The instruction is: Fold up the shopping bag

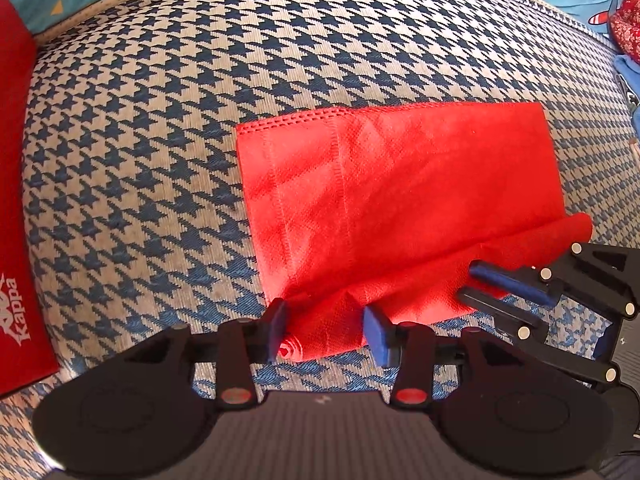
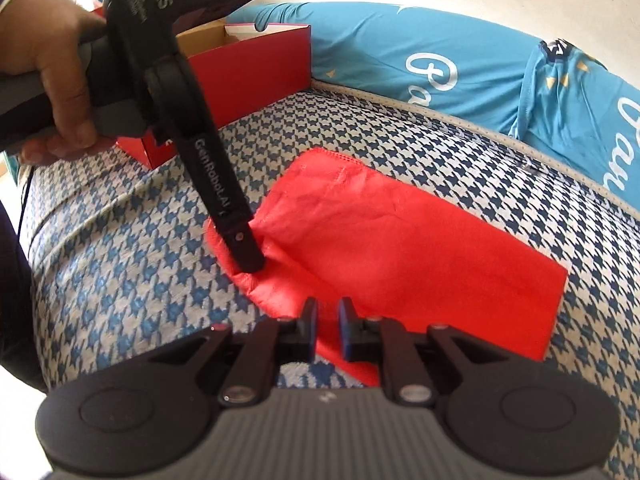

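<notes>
The red box (image 1: pixel 16 216) beside the shopping bag (image 1: pixel 392 200) runs off the frame's left edge; the bag's near fold hides its lower layer.

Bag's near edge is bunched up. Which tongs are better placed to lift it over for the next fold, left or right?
Probably left. The left tongs stand open astride the bunched near corner of the red bag, so closing grips it. The right tongs are nearly shut, with only a thin edge between them.

"Kappa" on red box (image 1: pixel 16 312), "GenRobot.AI" on left tongs (image 2: pixel 248 268)
</notes>
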Demonstrator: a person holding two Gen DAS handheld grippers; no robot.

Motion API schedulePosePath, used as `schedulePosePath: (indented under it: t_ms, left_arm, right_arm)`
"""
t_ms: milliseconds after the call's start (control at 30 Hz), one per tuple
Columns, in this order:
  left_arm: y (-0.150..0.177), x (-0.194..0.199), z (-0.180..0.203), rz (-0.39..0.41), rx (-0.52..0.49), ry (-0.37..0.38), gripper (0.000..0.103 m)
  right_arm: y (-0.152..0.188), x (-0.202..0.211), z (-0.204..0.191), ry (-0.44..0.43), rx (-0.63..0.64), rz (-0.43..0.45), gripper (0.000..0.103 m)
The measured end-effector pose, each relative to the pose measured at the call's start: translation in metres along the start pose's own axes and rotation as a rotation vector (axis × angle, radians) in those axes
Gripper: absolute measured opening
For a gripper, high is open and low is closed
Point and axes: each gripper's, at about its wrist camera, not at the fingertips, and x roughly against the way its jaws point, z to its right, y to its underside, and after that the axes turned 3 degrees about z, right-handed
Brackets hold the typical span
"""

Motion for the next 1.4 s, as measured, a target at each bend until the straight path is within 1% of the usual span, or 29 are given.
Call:
schedulePosePath:
  t_ms: [33, 67, 100, 133, 167, 267, 400, 467, 533, 600, 667, 700, 733, 800, 900, 1033, 1067, 1133, 1400]
  left_arm:
    - [-0.001, -0.002, 0.0, -0.001, 0.008, 0.0, 0.056]
    - [-0.002, -0.004, 0.002, -0.002, 0.002, -0.029, 0.075]
    - [-0.001, -0.009, 0.004, -0.005, -0.003, -0.055, 0.087]
    - [0.0, -0.013, 0.005, -0.007, -0.007, -0.076, 0.089]
    - [0.001, -0.015, 0.005, -0.002, -0.01, -0.07, 0.091]
    - [0.004, -0.014, 0.002, 0.011, -0.009, -0.041, 0.091]
    - [0.007, -0.014, 0.005, 0.023, -0.016, -0.036, 0.091]
    - [0.011, -0.01, 0.006, 0.043, -0.029, -0.03, 0.09]
    - [0.017, -0.003, 0.008, 0.085, -0.057, -0.028, 0.09]
    - [0.027, 0.01, 0.007, 0.152, -0.067, -0.022, 0.089]
    - [0.04, 0.029, 0.007, 0.241, -0.089, 0.01, 0.089]
    - [0.046, 0.036, 0.008, 0.266, -0.103, 0.013, 0.089]
    - [0.056, 0.047, 0.012, 0.307, -0.137, 0.026, 0.089]
    - [0.065, 0.058, 0.011, 0.351, -0.199, 0.064, 0.089]
    - [0.088, 0.074, 0.021, 0.429, -0.296, 0.145, 0.09]
    - [0.1, 0.086, 0.033, 0.452, -0.364, 0.171, 0.09]
    - [0.107, 0.088, 0.034, 0.446, -0.367, 0.168, 0.09]
    - [0.106, 0.076, 0.038, 0.435, -0.361, 0.171, 0.089]
    - [0.104, 0.06, 0.035, 0.424, -0.331, 0.169, 0.089]
  right_arm:
    - [-0.001, 0.0, 0.002, -0.004, -0.015, 0.003, 0.011]
    - [-0.001, -0.001, 0.002, -0.006, -0.024, 0.003, 0.011]
    - [-0.001, -0.002, 0.003, -0.009, -0.029, 0.0, 0.011]
    - [-0.001, -0.003, 0.003, -0.012, -0.035, -0.004, 0.011]
    - [-0.001, -0.004, 0.004, -0.015, -0.04, -0.007, 0.011]
    - [-0.002, -0.005, 0.004, -0.02, -0.055, -0.009, 0.012]
    - [-0.003, -0.011, 0.004, -0.006, -0.067, -0.013, 0.011]
    - [-0.003, -0.012, 0.004, -0.001, -0.065, -0.014, 0.01]
    - [-0.002, -0.013, 0.004, 0.0, -0.063, -0.015, 0.009]
    - [-0.002, -0.014, 0.004, 0.001, -0.061, -0.016, 0.009]
    - [-0.002, -0.014, 0.004, 0.003, -0.06, -0.018, 0.009]
    - [-0.002, -0.013, 0.004, 0.002, -0.06, -0.018, 0.009]
    - [-0.002, -0.013, 0.005, 0.002, -0.06, -0.018, 0.009]
    - [-0.002, -0.013, 0.005, 0.0, -0.063, -0.019, 0.009]
    - [-0.002, -0.012, 0.006, -0.002, -0.064, -0.019, 0.009]
    - [-0.003, -0.012, 0.007, -0.004, -0.063, -0.018, 0.009]
    - [0.0, -0.008, 0.003, -0.003, -0.058, -0.017, 0.009]
    - [0.0, -0.008, 0.003, -0.004, -0.059, -0.016, 0.009]
    - [-0.002, -0.012, 0.006, -0.009, -0.064, -0.018, 0.009]
